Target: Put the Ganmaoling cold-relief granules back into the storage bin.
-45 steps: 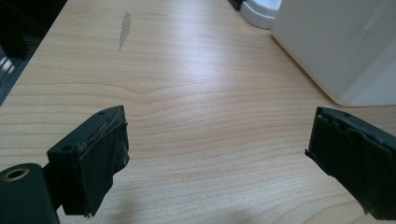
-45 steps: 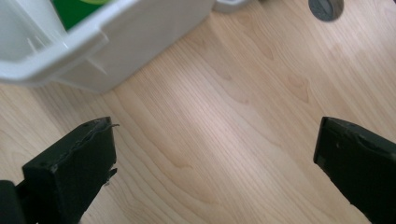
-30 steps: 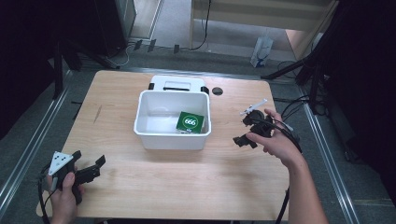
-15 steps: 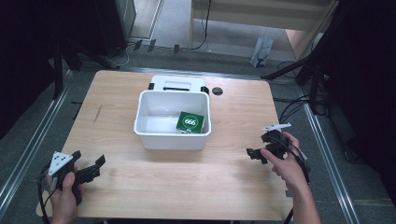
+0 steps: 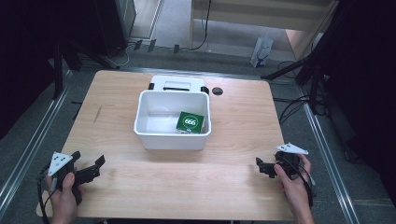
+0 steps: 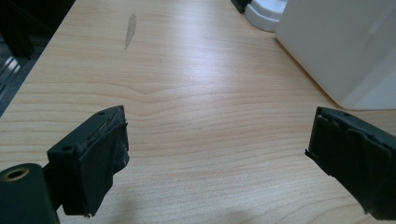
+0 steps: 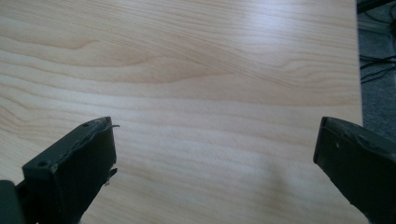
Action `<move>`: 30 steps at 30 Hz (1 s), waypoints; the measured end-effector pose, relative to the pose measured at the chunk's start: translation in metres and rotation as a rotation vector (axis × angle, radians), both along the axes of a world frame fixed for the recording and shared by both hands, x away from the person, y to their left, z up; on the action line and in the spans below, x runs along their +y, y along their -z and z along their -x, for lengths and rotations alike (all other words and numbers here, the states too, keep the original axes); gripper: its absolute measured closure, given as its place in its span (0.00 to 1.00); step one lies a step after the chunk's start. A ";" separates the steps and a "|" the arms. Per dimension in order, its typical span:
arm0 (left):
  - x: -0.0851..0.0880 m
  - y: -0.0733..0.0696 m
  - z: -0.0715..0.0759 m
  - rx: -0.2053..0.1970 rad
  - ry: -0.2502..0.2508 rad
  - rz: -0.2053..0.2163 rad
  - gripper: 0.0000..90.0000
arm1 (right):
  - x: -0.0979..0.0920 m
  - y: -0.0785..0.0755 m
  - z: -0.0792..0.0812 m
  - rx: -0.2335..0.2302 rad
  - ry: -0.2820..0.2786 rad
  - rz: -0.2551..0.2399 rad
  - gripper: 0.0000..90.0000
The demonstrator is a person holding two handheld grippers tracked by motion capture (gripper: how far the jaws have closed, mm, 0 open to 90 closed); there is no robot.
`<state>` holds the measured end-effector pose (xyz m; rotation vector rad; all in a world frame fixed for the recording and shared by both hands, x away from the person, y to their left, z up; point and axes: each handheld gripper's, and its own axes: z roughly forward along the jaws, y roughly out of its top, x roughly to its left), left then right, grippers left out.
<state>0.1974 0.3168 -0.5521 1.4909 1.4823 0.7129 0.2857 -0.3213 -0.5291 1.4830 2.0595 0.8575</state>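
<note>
The left gripper (image 5: 88,169), jaws wide and empty, rests at the near-left corner of the pale wooden table (image 5: 233,186). Mid-table, well apart from both grippers, a green square packet (image 5: 190,122) lies inside a white rectangular plastic tub (image 5: 170,139). The right gripper (image 5: 264,168), also wide open, sits near-right.

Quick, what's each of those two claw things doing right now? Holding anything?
Left gripper: open, holding nothing, over bare table.
Right gripper: open, holding nothing, also over bare wood.
</note>
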 end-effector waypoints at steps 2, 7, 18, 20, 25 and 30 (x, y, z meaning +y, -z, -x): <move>0.000 0.000 0.000 0.001 -0.001 0.001 0.06 | -0.004 0.003 0.009 -0.036 0.012 -0.009 0.00; 0.000 0.000 0.000 0.003 -0.001 -0.003 0.06 | -0.017 0.010 0.032 -0.101 0.023 -0.045 0.00; -0.001 0.000 -0.001 0.008 0.007 -0.009 0.06 | -0.025 0.017 0.064 -0.261 0.037 -0.124 0.00; -0.001 0.000 -0.002 0.008 0.008 -0.011 0.06 | -0.026 0.017 0.065 -0.283 0.059 -0.135 0.00; -0.002 0.000 -0.002 0.008 0.011 -0.013 0.06 | -0.029 0.017 0.063 -0.281 0.097 -0.139 0.00; -0.002 0.000 -0.002 0.009 0.011 -0.015 0.06 | -0.030 0.017 0.061 -0.261 0.098 -0.153 0.00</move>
